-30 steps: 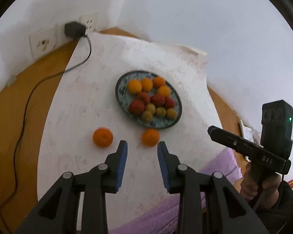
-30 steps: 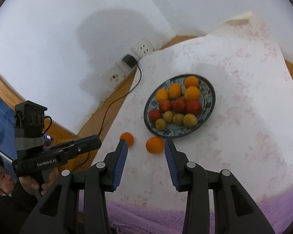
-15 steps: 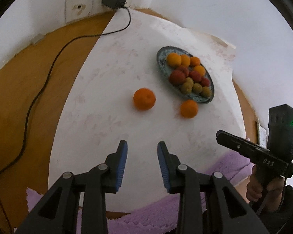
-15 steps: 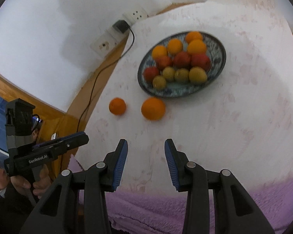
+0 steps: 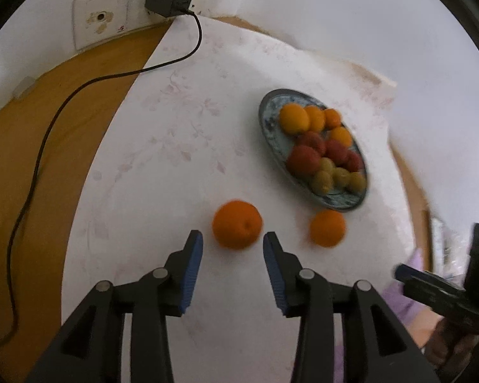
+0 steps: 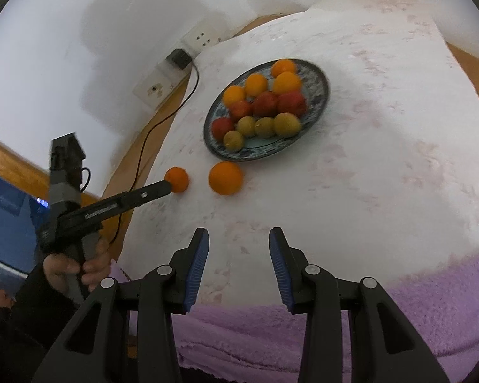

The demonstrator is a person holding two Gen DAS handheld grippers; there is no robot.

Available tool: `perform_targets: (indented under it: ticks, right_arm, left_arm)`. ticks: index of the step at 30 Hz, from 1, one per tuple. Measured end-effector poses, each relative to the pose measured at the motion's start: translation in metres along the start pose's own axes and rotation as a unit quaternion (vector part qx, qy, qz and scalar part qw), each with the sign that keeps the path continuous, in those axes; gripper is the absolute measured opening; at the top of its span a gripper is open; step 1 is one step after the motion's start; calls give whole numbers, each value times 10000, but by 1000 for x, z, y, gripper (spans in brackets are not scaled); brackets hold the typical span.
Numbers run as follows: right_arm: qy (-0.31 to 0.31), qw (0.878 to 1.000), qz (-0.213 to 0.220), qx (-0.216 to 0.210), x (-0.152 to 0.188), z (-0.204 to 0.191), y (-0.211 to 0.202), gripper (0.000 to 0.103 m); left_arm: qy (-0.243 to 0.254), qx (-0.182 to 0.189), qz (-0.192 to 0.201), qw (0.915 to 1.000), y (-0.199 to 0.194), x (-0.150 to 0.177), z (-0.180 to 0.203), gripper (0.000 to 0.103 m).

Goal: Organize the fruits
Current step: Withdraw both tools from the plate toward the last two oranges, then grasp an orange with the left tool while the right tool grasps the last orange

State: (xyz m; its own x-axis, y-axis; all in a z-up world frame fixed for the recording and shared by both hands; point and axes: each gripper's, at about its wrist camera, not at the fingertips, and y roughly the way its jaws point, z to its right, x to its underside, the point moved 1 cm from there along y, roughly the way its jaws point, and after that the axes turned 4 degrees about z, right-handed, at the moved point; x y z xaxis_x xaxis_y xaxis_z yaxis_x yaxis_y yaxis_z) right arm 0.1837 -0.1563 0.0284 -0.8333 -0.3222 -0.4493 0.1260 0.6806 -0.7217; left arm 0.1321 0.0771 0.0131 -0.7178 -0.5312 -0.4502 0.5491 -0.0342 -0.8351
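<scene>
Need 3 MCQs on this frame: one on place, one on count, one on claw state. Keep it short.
1. Where does the orange nearest the left claw lie?
A. on the plate
B. on the white cloth, just ahead of the open fingers
C. on the bare wood

2. How many oranges lie off the plate?
A. one
B. two
C. four

3. What is the right claw doing?
A. open, holding nothing
B. shut on an orange
C. shut on the cable

Key: 1 B, it sits on the cloth between the fingertips' line. 2 B, that orange and a second orange lie beside the plate. 3 A, nothing between its fingers.
</scene>
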Motion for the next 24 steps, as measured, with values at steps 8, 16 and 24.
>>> perform_targets:
  ticks: [8, 16, 24]
  right_arm:
    - [66, 10000, -41, 36, 0, 3, 1, 41]
    - [-501, 9975, -207, 442, -24, -29, 53, 47]
    - [-744, 9943, -185, 745, -34, -42, 81, 47]
  left_arm:
    - [-16, 66, 104, 9999, 14, -4, 3, 36]
    - [-52, 9, 13, 10000, 13, -1, 4, 35]
    - [-5, 23, -112, 9999, 8, 12, 10, 35]
